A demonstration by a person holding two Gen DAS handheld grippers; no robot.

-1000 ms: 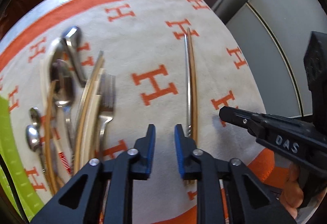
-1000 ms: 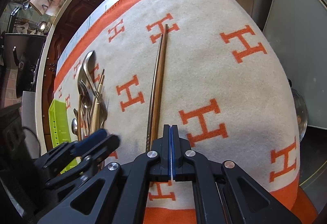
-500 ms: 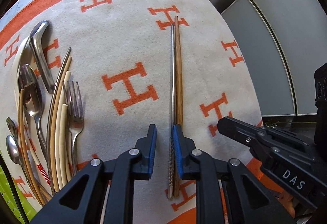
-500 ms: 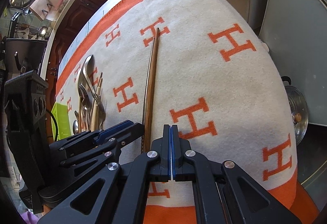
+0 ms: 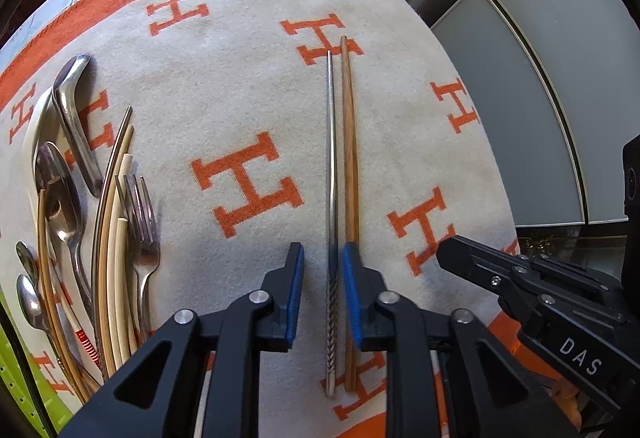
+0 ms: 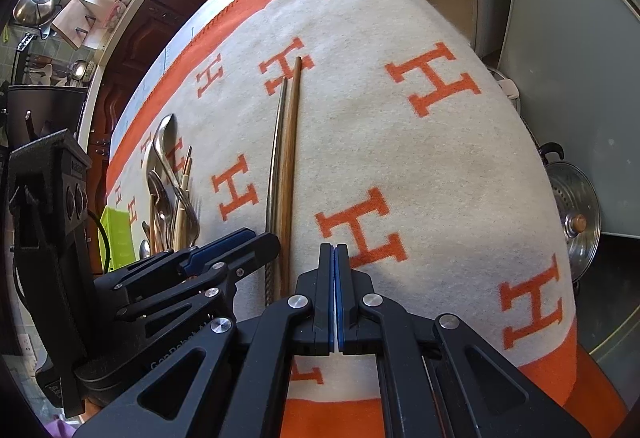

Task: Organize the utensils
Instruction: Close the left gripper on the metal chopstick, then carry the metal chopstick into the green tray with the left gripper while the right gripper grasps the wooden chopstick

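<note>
Kitchen cabinets and a grey appliance front ring a worktop covered by a cream blanket [image 5: 224,78] with an orange border and orange H letters.

Near its middle lie two chopsticks side by side, a metal chopstick [image 5: 331,166] with a twisted grip end and a wooden chopstick [image 5: 350,166] touching it along its right.

The left hand-held gripper [image 5: 322,292] points steeply down over their near ends. Its jaws have just been closing and stand narrowly parted. The metal chopstick runs through the gap between the blue pads [image 5: 295,298], clear of both, so nothing is gripped yet. The wooden chopstick passes under the right-hand pad; whether that pad touches it I cannot tell.

The right hand-held gripper [image 6: 335,294] hovers just right of the pair, its pads pressed flat together with nothing between them. In the left wrist view its black fingers come in from the right edge.

Toward the blanket's left side sits a loose pile of utensils: a large metal spoon [image 5: 74,118], smaller spoons [image 5: 56,194], a fork [image 5: 143,234], and several more pale and tan chopsticks [image 5: 116,246]. Beyond them, a lime-green tray [image 6: 116,234] shows at the edge.
</note>
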